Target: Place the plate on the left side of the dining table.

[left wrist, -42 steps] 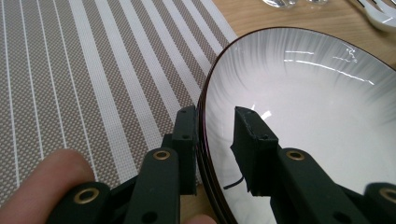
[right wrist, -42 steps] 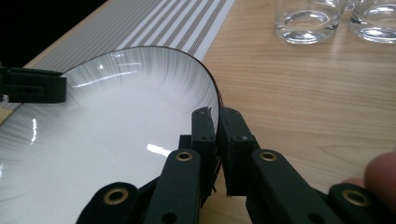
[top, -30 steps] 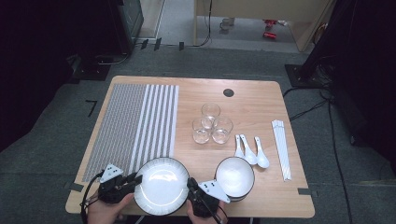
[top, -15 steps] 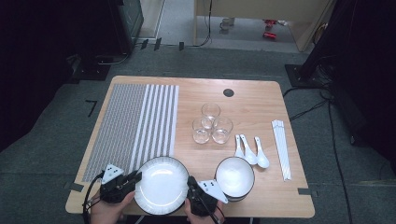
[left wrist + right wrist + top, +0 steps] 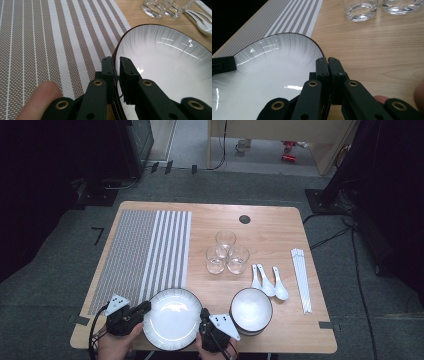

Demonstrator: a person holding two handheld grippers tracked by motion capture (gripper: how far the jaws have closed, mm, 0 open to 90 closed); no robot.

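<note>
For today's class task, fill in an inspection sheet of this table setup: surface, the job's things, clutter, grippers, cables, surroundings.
Surface: wooden table, with a striped placemat on its left half.
Job's things: white plate at the near edge, partly over the placemat's corner.
Clutter: three glasses, three white spoons, white chopsticks, white bowl right of the plate.
Grippers: left gripper has just been closing on the plate's left rim, which sits between its jaws; right gripper is shut on the right rim.
Cables: a black cable trails from the left gripper; more lie on the floor.
Surroundings: grey carpet, dark equipment around.
</note>
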